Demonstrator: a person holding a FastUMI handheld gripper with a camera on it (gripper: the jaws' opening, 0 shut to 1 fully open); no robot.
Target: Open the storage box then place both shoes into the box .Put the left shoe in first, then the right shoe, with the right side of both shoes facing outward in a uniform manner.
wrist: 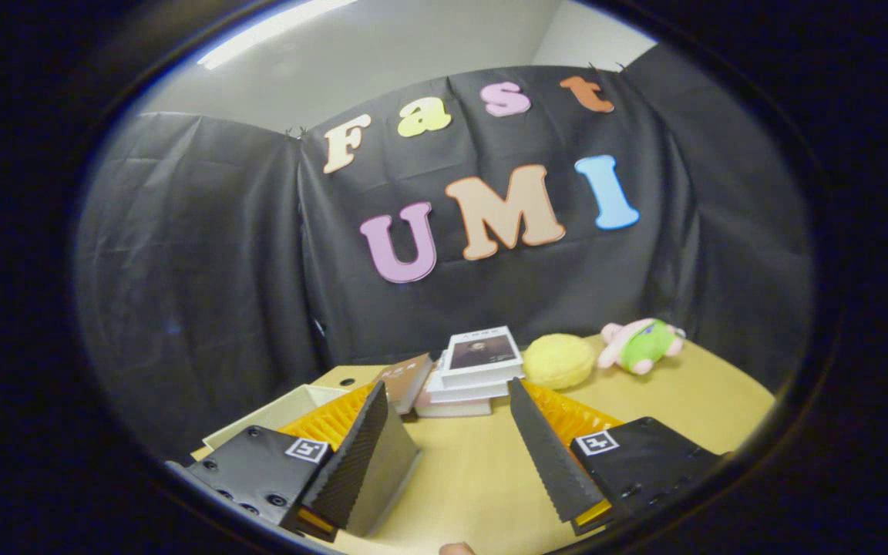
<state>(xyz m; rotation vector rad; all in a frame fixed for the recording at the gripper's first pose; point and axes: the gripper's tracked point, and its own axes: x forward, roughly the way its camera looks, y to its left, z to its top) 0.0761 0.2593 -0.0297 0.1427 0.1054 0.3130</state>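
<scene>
Storage box (282, 412) beside gripper (448, 401), fingers apart

Gripper (452, 432) low in the frame, fingers spread wide apart over bare wooden table (475, 478), nothing between them. Beyond the fingertips, mid-frame: stack of books (471, 374), one more book (405, 379) leaning at its left. Right of the stack, yellow round plush (558, 360), then pink-and-green plush toy (642, 344). Pale tray (278, 415) at lower left.
</scene>
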